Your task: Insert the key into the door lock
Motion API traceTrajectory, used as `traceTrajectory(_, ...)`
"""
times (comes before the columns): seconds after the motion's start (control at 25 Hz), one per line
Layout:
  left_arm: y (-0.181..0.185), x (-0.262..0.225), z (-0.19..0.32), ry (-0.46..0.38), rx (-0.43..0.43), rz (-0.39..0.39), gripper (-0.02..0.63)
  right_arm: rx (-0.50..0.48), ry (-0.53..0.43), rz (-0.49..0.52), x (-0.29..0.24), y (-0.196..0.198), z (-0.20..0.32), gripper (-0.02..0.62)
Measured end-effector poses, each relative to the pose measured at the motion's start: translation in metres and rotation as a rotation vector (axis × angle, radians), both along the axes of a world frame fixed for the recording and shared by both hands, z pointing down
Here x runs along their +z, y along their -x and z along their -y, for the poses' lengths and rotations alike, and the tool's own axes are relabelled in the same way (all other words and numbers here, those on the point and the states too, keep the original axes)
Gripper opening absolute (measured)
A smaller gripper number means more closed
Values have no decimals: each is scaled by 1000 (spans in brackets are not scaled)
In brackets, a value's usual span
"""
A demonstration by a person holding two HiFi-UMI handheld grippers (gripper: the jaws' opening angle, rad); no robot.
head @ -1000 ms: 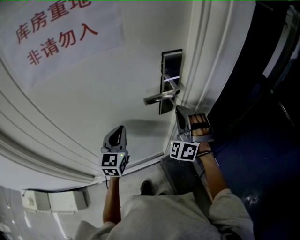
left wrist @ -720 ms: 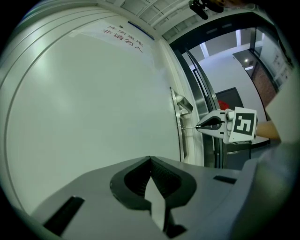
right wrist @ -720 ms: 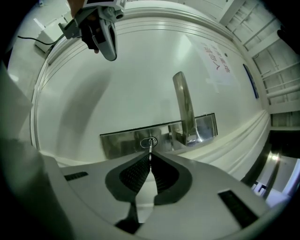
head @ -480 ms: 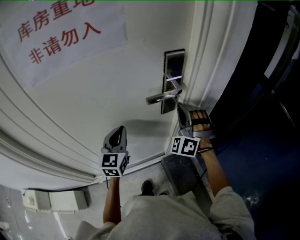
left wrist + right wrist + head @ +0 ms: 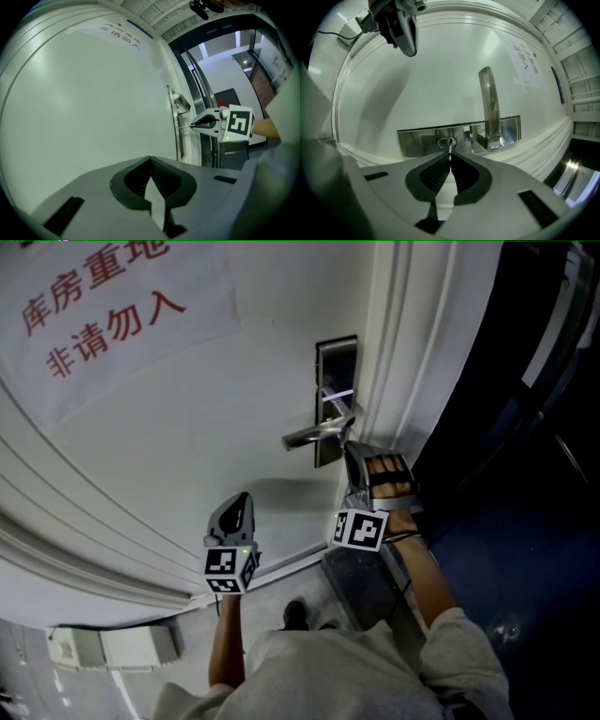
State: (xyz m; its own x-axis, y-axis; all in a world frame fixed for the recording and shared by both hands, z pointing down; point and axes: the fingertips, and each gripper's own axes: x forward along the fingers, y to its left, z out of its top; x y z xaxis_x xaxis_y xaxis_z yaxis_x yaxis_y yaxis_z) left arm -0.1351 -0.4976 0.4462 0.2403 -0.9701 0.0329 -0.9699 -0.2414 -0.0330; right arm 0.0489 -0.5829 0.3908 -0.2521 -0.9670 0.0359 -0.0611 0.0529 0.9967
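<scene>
A steel lock plate [image 5: 335, 381] with a lever handle [image 5: 311, 435] sits on the white door [image 5: 216, 418]. My right gripper [image 5: 351, 448] is level at the plate's lower end, shut on a thin key [image 5: 450, 153]. In the right gripper view the key's tip sits at the round keyhole [image 5: 448, 142]; how deep it is in, I cannot tell. The left gripper view shows that right gripper [image 5: 192, 125] from the side, with the key reaching the plate [image 5: 177, 136]. My left gripper [image 5: 243, 495] hangs left of and below the handle, shut with nothing in it [image 5: 151, 159].
A paper notice [image 5: 103, 315] with red characters hangs on the door at upper left. The door frame [image 5: 403, 352] runs just right of the lock, with a dark opening [image 5: 525, 427] beyond it. The person's shoe [image 5: 292, 615] and the floor show below.
The head view has shifted a little. Both grippers keep their places against the door, and the right one still holds the key at the lock.
</scene>
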Motion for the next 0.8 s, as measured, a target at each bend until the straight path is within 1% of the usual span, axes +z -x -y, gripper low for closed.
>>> traceTrajectory(0.16, -2, 1, -1, 1, 2, 0, 17, -3, -16, 4, -1, 6, 6, 29)
traceTrajectory(0.64, 12, 10, -4, 25, -17, -3, 17, -29, -37, 2, -1, 16, 21, 29)
traceTrajectory(0.8, 9, 11, -1, 27, -7, -1, 17, -30, -23, 2, -1, 18, 21, 29)
